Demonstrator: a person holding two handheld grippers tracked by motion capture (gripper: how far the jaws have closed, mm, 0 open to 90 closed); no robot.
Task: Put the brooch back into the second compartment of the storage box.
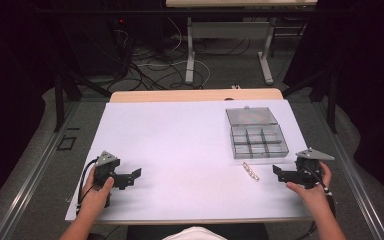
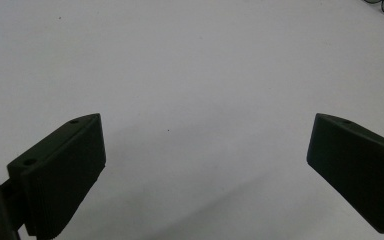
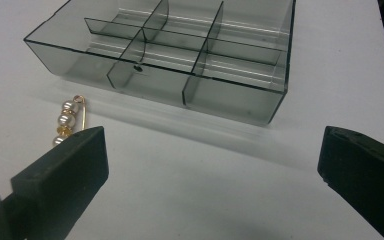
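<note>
Two hand-held grippers at rest on a white table, both with jaws spread wide and empty.

The right gripper (image 1: 279,173) lies just beside a gold safety pin strung with pearl beads (image 1: 250,171), not touching it; the pin lies in front of a clear smoke-grey compartment box (image 1: 258,141) with its lid open. The left gripper (image 1: 132,176) rests well apart at the table's (image 1: 180,135) near left.

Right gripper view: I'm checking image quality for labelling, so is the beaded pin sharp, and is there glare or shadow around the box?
Right gripper view: the beaded pin is slightly soft, partly behind a jaw; the clear box shows pale streaks of glare and casts a faint shadow. High view: surroundings are dark, the table evenly lit.
</note>
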